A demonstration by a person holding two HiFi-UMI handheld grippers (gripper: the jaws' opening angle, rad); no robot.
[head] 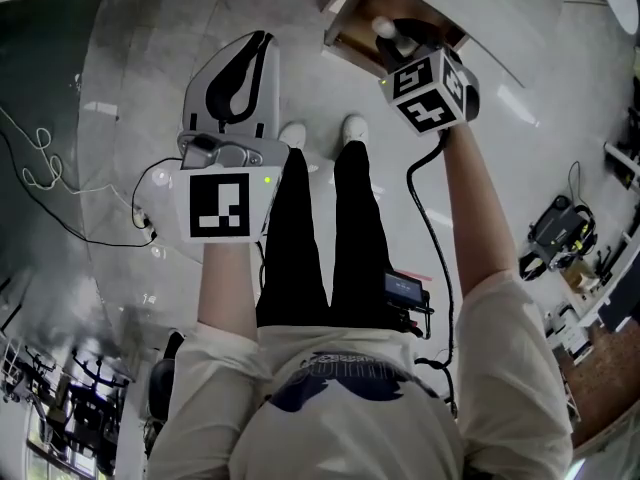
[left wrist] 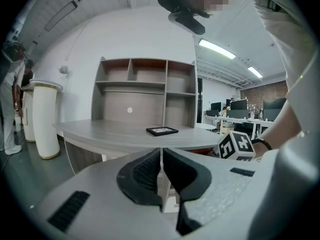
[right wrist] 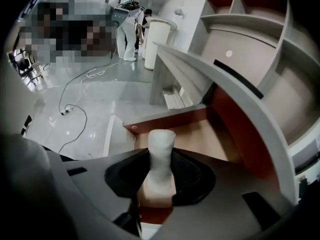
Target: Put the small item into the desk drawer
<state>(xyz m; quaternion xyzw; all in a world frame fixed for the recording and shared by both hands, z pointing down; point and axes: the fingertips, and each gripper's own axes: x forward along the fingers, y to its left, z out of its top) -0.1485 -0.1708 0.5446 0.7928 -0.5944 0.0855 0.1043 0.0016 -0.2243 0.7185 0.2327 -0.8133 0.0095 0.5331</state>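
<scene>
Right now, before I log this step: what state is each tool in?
Left tool: closed, holding nothing.
Right tool: closed on the small white cylindrical item, at the open wooden desk drawer.

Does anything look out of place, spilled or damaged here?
Nothing stands out. The right gripper holds the small white cylindrical item over the open reddish-brown wooden desk drawer; nothing looks spilled or broken.

Cream shirt (head: 352, 413), black trousers (head: 300, 238)
</scene>
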